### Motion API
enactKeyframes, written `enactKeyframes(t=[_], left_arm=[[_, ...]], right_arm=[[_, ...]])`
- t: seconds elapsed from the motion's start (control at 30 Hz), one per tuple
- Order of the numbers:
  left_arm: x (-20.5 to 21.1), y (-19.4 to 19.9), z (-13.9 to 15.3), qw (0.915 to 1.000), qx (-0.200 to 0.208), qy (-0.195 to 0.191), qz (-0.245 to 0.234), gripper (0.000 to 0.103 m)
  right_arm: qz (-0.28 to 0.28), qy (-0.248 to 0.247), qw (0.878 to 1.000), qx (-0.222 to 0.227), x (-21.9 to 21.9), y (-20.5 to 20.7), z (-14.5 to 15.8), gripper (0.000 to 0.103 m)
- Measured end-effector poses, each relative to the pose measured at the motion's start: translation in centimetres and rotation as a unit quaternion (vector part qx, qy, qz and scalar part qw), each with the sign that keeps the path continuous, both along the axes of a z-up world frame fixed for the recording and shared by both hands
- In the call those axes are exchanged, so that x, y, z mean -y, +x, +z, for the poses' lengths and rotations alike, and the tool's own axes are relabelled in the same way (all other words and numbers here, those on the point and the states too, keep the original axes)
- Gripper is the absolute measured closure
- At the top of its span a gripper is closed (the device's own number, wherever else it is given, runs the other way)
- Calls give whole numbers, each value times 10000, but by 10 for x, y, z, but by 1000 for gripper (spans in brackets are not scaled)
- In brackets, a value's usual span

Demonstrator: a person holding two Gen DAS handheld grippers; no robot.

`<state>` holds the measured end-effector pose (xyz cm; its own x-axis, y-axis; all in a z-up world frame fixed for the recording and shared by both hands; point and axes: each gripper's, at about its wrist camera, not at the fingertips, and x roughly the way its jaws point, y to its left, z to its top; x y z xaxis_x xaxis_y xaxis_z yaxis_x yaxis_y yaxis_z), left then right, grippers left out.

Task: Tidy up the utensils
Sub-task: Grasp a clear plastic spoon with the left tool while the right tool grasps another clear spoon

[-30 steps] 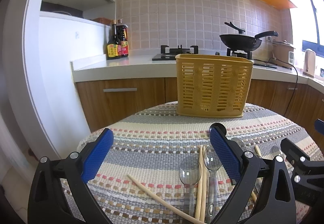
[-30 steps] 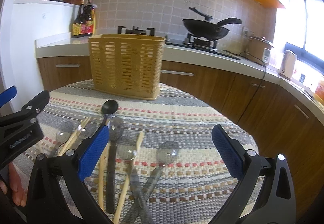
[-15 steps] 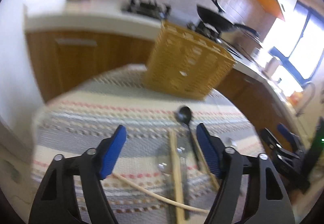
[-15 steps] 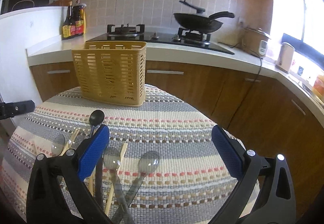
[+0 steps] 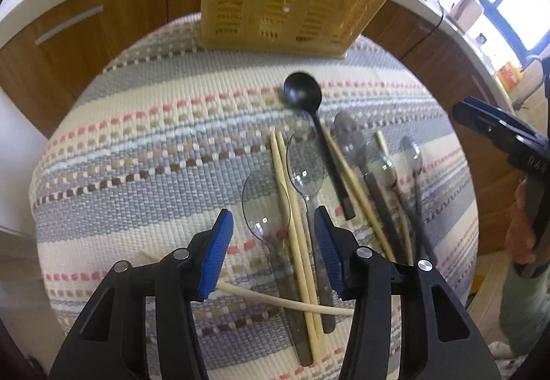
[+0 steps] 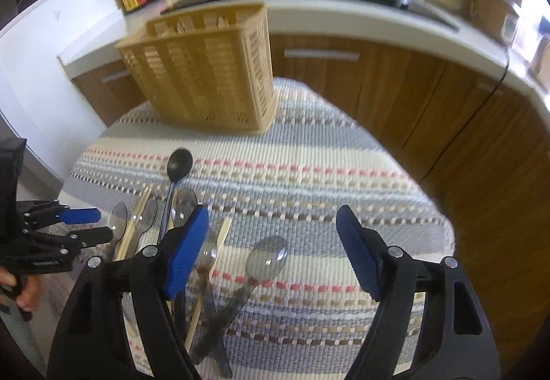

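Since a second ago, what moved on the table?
The left gripper tipped down and came over the clear spoons and chopsticks, jaws narrower but holding nothing. The right gripper tilted down too, still open. Utensils and yellow basket stayed put.

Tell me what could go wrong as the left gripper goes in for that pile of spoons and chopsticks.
1. The left gripper straddles a clear spoon and a chopstick pair together, so closing may pinch both.
2. A loose chopstick crosses under the pile and may get dragged.
3. The right gripper hovers nearby; the two might bump.
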<state>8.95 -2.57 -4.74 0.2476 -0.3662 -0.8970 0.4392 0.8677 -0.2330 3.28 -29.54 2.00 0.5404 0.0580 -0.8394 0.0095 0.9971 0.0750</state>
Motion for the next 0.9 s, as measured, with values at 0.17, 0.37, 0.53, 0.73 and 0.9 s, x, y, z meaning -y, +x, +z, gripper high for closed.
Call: enactKeyframes(t=[0.17,0.37,0.53,0.73,0.9], left_arm=[[22,4,-17,9997,-94,208,-14,65],[28,12,-17,9997,-50,246,0,72],[26,18,-12,9995,33,301,19,72],[11,21,-3,9994,220,21,251,73],[2,20,9,9979,526,-151,342,73]], right_arm=[[40,175,9973,-708,5,10,-17,31],[-23,635,9838,-1677,14,17,-47,49],[-31,816,9707,-2261,6,19,-70,67],[-39,691,9685,-2393,-14,14,-76,75],[-20,456,9689,-2433,-41,10,-87,81]])
